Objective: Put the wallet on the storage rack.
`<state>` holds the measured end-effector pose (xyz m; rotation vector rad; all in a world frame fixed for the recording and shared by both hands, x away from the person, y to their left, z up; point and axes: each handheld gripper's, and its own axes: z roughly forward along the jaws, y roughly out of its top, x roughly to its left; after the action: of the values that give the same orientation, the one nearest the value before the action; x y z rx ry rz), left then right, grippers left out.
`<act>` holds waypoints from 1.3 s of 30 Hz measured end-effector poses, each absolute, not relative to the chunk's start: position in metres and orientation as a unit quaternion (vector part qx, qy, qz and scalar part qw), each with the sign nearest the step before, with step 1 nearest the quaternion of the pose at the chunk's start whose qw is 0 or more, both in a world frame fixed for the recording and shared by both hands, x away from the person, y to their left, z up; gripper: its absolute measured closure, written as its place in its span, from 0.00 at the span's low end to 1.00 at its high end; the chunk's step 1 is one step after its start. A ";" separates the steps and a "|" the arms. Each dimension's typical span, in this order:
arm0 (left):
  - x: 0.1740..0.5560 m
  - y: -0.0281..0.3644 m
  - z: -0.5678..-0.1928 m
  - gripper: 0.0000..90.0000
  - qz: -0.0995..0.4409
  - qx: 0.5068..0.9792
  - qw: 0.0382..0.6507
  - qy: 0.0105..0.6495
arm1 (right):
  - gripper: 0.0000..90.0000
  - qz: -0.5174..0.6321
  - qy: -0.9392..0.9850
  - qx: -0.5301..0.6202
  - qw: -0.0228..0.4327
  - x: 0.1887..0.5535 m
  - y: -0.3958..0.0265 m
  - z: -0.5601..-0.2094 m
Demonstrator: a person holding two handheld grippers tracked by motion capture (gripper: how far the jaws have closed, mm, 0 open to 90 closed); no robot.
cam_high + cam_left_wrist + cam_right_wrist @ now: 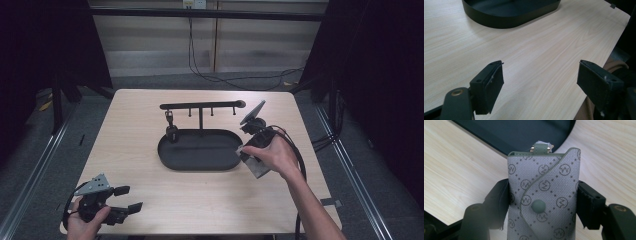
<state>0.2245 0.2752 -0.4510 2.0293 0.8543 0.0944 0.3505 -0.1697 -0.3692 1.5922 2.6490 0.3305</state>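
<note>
My right gripper is shut on a grey key pouch printed with round logos and dots, pressing on both its long sides. The flap is closed by a grey snap button, and a small metal clasp sticks out of the top. From above, the pouch hangs at the right end of a black oval tray, held by the right gripper. Near the front left corner, my left gripper stands open with nothing between its jaws, low over bare wood.
A black stand with a hook bar rises from the tray's back edge. A small dark item hangs from a left hook. The light wooden table ends close to the left gripper. Cables lie on the floor beyond the table.
</note>
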 end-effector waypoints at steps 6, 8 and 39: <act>0.224 0.274 -0.451 0.23 0.038 0.822 0.451 0.345 | 0.38 0.131 0.842 0.523 0.010 0.359 -0.171 -0.366; 0.225 0.275 -0.451 0.23 0.038 0.822 0.452 0.345 | 0.38 0.138 0.838 0.528 0.007 0.362 -0.171 -0.366; 0.225 0.273 -0.450 0.22 0.036 0.824 0.454 0.337 | 0.38 0.281 0.759 0.586 -0.023 0.395 -0.176 -0.399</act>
<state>0.2245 0.2735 -0.4502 2.0337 0.8316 0.0886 0.3954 -0.1760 -0.3986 1.8691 2.4207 0.8961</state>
